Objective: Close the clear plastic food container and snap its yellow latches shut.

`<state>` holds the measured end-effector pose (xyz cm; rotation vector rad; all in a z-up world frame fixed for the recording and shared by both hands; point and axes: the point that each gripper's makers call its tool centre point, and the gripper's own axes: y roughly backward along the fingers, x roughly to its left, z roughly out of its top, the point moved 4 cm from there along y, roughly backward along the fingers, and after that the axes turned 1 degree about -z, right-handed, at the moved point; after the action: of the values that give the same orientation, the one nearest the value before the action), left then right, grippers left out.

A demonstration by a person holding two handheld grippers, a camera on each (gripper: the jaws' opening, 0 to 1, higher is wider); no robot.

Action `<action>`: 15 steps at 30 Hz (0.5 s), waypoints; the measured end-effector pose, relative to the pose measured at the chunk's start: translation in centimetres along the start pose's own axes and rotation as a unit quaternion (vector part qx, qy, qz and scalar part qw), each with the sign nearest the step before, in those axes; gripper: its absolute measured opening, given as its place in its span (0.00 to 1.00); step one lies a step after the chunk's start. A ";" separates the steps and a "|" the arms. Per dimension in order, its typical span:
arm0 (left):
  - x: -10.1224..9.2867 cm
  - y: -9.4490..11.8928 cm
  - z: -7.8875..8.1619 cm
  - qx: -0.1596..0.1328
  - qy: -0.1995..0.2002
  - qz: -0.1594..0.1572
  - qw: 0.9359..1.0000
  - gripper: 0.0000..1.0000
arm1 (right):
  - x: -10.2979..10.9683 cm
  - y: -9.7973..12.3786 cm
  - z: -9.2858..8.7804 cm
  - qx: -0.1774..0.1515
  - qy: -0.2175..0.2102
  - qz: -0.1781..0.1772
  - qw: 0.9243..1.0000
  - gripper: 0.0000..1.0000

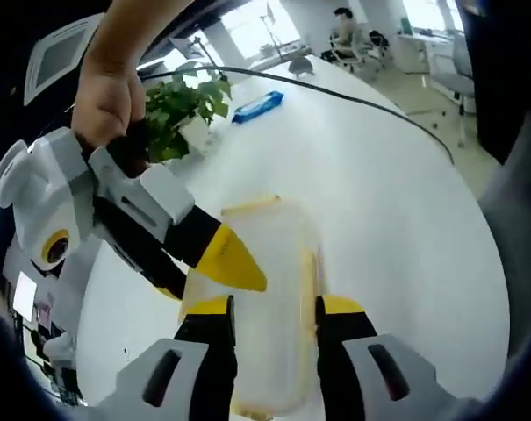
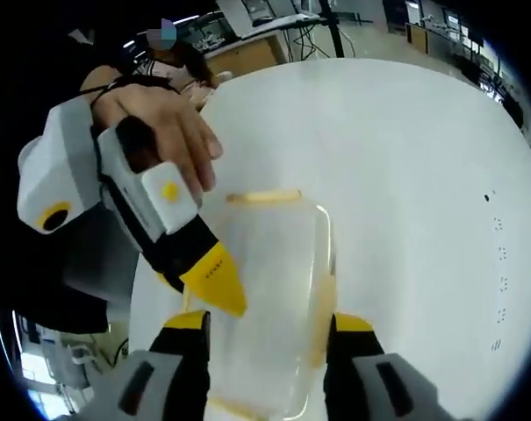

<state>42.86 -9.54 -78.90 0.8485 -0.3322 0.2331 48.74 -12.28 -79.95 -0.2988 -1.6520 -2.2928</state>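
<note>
Jaws of my left gripper (image 1: 275, 309) rise from the bottom of the left gripper view, spread to either side of the clear container (image 1: 267, 298) at lower centre; whether they press its walls, I cannot tell. My right gripper (image 2: 269, 326) straddles the container (image 2: 269, 298) likewise in the right gripper view, jaws apart. A yellow latch (image 1: 311, 285) runs along the container's right side, and another (image 1: 247, 207) sits at its far end. The opposite gripper's yellow tip enters from the left, over the lid's left edge. White table (image 1: 370, 193) carries everything. Farther, upper left, I see a potted plant (image 1: 182, 110) and a blue packet (image 1: 258, 106).
</note>
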 end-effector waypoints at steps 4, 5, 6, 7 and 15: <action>-1.0 -0.2 0.3 -0.018 -0.011 -0.016 1.000 0.33 | 0.4 -0.3 0.1 -0.005 0.011 0.012 1.000 0.51; -1.1 -0.2 0.3 -0.014 -0.021 -0.015 1.000 0.34 | 0.3 -0.3 0.2 -0.005 0.008 0.012 1.000 0.51; -1.2 -0.2 0.4 -0.011 -0.032 -0.016 0.999 0.35 | 0.2 -0.2 0.2 -0.004 -0.001 0.013 1.000 0.52; -1.2 -0.2 0.5 -0.013 -0.030 -0.021 0.999 0.35 | 0.3 -0.3 0.3 -0.004 -0.001 0.015 1.000 0.52; -1.7 1.1 0.6 0.010 0.003 -0.050 0.999 0.41 | 0.6 1.6 1.9 -0.010 0.027 -0.022 0.999 0.54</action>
<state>40.79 -9.43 -78.36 0.8813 -0.2819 0.1456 48.76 -10.96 -77.77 -0.2068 -1.6249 -2.3298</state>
